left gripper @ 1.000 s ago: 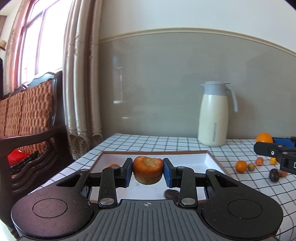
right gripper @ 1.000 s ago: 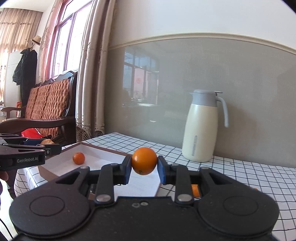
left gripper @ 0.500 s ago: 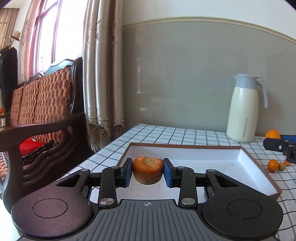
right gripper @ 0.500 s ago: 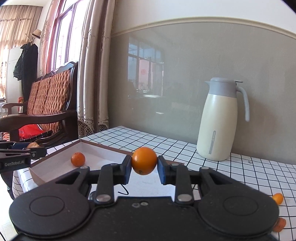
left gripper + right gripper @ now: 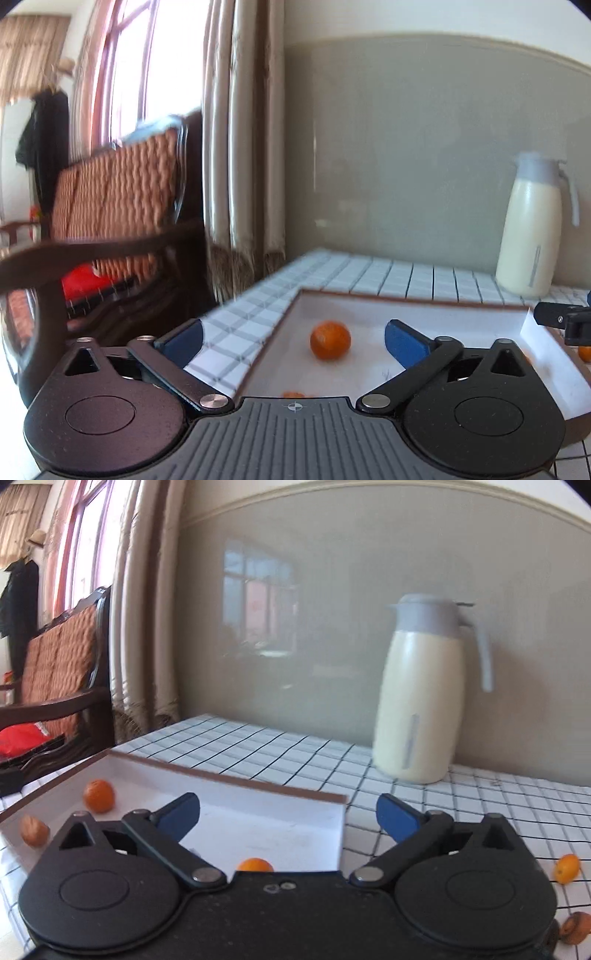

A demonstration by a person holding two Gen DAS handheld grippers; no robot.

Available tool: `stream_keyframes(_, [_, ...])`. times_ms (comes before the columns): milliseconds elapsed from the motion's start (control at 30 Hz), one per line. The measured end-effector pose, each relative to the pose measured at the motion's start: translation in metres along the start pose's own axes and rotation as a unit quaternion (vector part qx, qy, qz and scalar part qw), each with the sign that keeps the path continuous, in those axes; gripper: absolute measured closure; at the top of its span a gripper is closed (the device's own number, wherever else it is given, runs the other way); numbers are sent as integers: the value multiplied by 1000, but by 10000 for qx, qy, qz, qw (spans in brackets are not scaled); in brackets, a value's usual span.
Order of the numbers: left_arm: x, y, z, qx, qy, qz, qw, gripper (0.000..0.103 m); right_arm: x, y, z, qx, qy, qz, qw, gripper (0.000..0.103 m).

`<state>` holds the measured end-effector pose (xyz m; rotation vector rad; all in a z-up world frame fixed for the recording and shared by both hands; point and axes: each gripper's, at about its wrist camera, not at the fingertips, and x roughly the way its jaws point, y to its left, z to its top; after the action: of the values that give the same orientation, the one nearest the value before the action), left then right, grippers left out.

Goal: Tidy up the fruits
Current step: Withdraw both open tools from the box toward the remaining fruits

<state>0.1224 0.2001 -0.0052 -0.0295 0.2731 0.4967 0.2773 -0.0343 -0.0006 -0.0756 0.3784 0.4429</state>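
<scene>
- Both grippers let go in the last second: a second ago the left one clamped a brownish-orange fruit with a rough dried top, the right one a smooth round orange; both were shut on them half a second ago too
- Left gripper (image 5: 293, 338): jaws opening, blue pads splayed wide, nothing pressed between them; the small round orange fruit (image 5: 330, 339) seen in the gap lies on the tray floor beyond the pads, apart from both
- Right gripper (image 5: 288, 816): jaws opening, equally wide, nothing in the gap; a smooth orange (image 5: 255, 865) peeks over the gripper body just below the pads, inside the tray
- Judgement: both fruits have dropped into the shallow white tray with brown rim (image 5: 229, 775), so this delivery looks done; next comes a return to the loose fruit
- In the right wrist view the tray also holds a small orange citrus (image 5: 98, 795) near its far left wall and a dull brown, wrinkled fruit (image 5: 34, 830) just beside the near edge, likely the left hand's drop
- Still out on the white cloth with black grid lines (image 5: 480, 794): a small oval orange fruit (image 5: 567, 867) and a darker rough-skinned orange one (image 5: 576, 927) at the right edge, so the task is partly done
- Tray: flat, matt floor, low straight walls; round fruit may roll on it
- Tall cream jug with grey lid and handle (image 5: 424, 701): glossy, stands upright behind the tray, well apart from the fruit
- Both views motion-blurred; fine skin detail is uncertain
</scene>
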Motion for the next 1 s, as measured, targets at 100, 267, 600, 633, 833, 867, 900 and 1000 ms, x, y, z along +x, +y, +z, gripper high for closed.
stream_keyframes(100, [-2,-2,1,9,-22,-19,10000,0,-2,-6,-1,167,24,2,9999,6])
stream_keyframes(267, [-4,-3,1,-3,24,9,10000,0,-5,-11,-2,170,71,-34,9998,6])
stream_keyframes(600, [-9,-8,2,67,59,7,10000,0,-15,-17,-2,214,94,-8,9997,6])
stream_keyframes(633, [-11,-10,2,76,54,8,10000,0,-17,-17,-2,215,83,-2,9997,6])
stream_keyframes(833, [-22,-18,3,71,25,-84,9999,0,-27,-20,-2,197,62,-20,9998,6])
stream_keyframes(867, [-24,-19,3,58,9,-104,9999,0,-30,-20,-2,189,59,-21,9998,6])
stream_keyframes(900, [-27,-20,4,43,-12,-122,9999,0,-32,-21,-3,181,53,-25,9998,6])
stream_keyframes(1000, [-32,-25,5,29,-12,-212,9998,0,-39,-24,-3,160,46,-64,9998,6])
